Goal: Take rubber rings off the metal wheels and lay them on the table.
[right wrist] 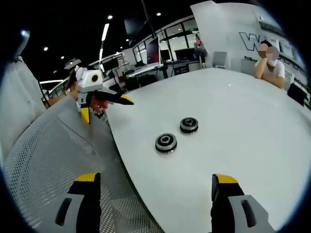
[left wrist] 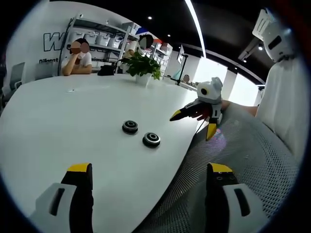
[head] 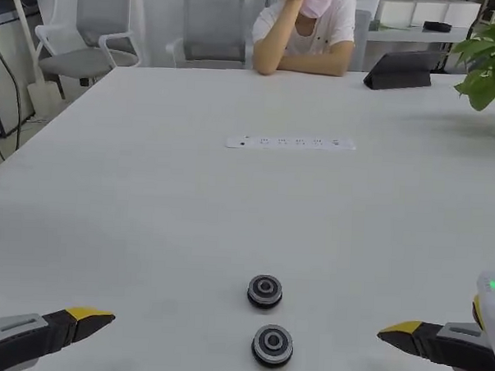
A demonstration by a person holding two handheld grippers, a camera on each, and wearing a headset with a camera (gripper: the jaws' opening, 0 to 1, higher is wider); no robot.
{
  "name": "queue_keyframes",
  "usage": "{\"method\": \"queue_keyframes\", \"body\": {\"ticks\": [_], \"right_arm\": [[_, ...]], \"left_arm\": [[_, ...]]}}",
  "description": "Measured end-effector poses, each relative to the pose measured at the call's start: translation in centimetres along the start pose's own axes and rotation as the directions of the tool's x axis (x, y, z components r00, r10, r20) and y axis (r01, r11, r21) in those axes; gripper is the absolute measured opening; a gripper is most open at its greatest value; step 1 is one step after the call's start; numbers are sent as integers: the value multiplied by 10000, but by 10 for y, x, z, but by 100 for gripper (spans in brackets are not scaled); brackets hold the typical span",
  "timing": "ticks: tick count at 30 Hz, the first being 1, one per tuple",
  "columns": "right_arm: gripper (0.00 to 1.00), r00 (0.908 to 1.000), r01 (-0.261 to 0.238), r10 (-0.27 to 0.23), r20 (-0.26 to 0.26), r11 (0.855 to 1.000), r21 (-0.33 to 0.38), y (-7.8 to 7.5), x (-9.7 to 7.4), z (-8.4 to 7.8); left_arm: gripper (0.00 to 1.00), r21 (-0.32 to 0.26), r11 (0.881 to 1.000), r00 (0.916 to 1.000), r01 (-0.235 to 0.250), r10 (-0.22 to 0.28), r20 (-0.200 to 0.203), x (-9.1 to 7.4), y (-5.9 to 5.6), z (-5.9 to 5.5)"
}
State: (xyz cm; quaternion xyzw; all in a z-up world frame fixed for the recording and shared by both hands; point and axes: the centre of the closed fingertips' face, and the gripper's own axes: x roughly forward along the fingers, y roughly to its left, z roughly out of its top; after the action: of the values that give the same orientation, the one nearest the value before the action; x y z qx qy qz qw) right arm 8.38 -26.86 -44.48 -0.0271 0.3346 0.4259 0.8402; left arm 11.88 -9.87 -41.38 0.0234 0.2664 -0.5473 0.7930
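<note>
Because the rubber rings (head: 255,347) are not off yet, I hold the left gripper (head: 77,322) low by the near edge of the table (head: 230,201), jaws wide and empty; the far wheel (head: 265,291) and near wheel (head: 272,346) sit close together between the tools, and the right gripper (head: 401,332) mirrors that, jaws apart, holding nothing

Left claw (left wrist: 149,169) and right claw (right wrist: 155,178) have black, yellow-tipped jaws.

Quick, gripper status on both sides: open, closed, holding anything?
Left gripper: open, holding nothing.
Right gripper: open, holding nothing.
</note>
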Motion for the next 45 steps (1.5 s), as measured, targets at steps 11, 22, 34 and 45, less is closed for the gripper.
{"method": "queue_keyframes", "body": {"ticks": [11, 22, 34, 45], "right_arm": [[92, 9999, 44, -44, 115, 10000, 23, -1, 0, 2], [92, 9996, 108, -110, 253, 9999, 77, -3, -1, 4], [92, 9977, 488, -483, 470, 9988, -100, -10, -9, 12], [91, 9953, 795, -760, 605, 9952, -576, -12, -27, 33]], "left_arm": [[94, 21, 10000, 9998, -66, 66, 197, -1, 2, 3], [94, -19, 10000, 9985, 17, -16, 539, -2, 1, 9], [97, 593, 9982, 9991, 95, -118, 395, -7, -3, 17], [98, 1423, 9889, 9986, 417, -460, 266, -12, -13, 39]]}}
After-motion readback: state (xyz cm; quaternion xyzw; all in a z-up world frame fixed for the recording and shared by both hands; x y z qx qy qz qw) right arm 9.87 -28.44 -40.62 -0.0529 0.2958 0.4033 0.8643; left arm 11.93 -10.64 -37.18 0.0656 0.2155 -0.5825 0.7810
